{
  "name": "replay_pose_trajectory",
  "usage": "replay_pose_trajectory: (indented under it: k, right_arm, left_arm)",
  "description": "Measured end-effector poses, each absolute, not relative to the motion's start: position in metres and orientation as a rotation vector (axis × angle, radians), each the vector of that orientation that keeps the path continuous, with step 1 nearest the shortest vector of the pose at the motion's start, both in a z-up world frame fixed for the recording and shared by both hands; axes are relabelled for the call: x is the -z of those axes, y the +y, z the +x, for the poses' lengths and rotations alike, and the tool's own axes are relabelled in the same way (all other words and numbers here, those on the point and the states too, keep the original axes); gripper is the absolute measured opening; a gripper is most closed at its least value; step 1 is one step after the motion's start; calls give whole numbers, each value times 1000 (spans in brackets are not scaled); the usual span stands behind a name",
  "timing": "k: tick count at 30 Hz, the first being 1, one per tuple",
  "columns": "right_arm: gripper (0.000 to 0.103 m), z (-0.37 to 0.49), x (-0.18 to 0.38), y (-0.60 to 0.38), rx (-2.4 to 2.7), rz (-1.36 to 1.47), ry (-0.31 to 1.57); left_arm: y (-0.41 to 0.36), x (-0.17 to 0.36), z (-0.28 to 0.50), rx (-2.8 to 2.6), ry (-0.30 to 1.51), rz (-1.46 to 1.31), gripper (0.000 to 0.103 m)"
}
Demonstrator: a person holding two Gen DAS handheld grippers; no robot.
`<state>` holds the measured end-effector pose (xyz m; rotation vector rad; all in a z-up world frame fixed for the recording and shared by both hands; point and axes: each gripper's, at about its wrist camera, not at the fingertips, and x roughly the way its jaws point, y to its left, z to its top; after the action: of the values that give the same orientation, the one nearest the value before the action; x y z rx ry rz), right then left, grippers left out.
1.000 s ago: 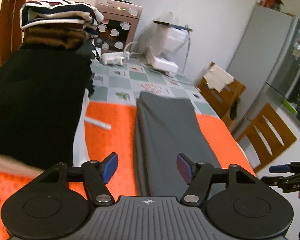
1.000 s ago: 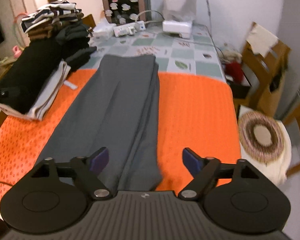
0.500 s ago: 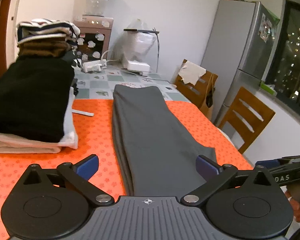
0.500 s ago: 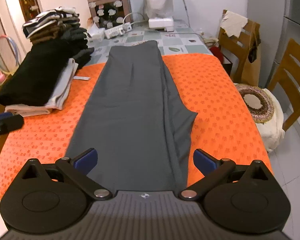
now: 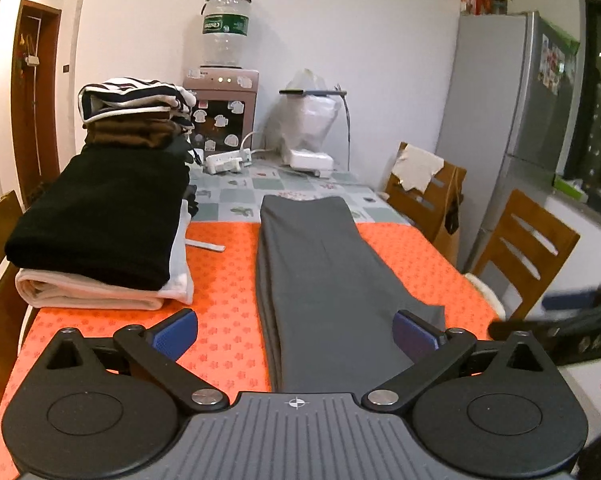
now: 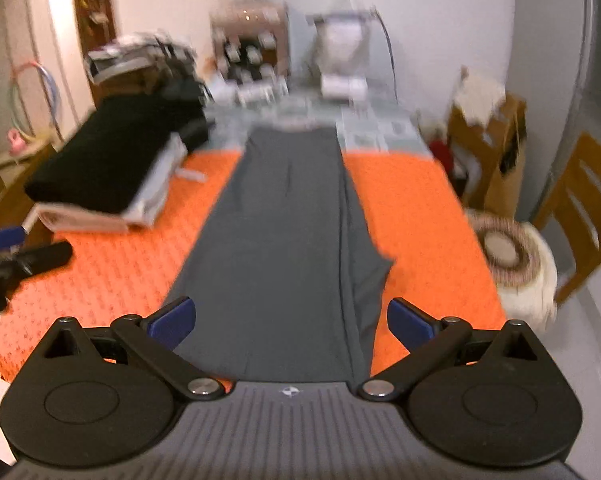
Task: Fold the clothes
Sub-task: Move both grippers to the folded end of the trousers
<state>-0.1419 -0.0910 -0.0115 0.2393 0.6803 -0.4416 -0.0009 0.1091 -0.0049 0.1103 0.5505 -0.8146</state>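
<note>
The left gripper [image 5: 295, 332] fills the bottom of its view with both blue pads spread to their widest and nothing between them; a second ago they stood much nearer together. The right gripper [image 6: 290, 320] is likewise fully spread and empty, wider than before. Beyond both sets of pads, the grey trousers [image 5: 324, 276] lie folded lengthwise up the middle of the frame on the orange mat [image 5: 220, 280], their far end reaching onto the checked tablecloth [image 5: 236, 192]. More of the trousers now shows than a second ago, including the flared corner at lower right [image 6: 374, 276], and the room sits further off. At centre left rests the black folded garment [image 5: 100, 216] on a cream one, with the striped pile [image 5: 132, 100] behind. The right view is blurred.
</note>
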Motion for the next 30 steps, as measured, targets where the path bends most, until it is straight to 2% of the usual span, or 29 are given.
replay_pose_trajectory:
  k: [3,15,23,30]
  right_arm:
    - [103,-149,6,-96,398,226,631]
    - [103,-153,2,-147,398,242,631]
    - [103,-140,41,-165,368,163,696]
    - [102,-136,73,-168,303,247,753]
  left_arm:
    - [104,6,-4,809,547,117,103]
    - [78,23,5,868,592,142,103]
    - [74,68,14,947,653,196,103]
    - [77,94,17,982,719,246,103]
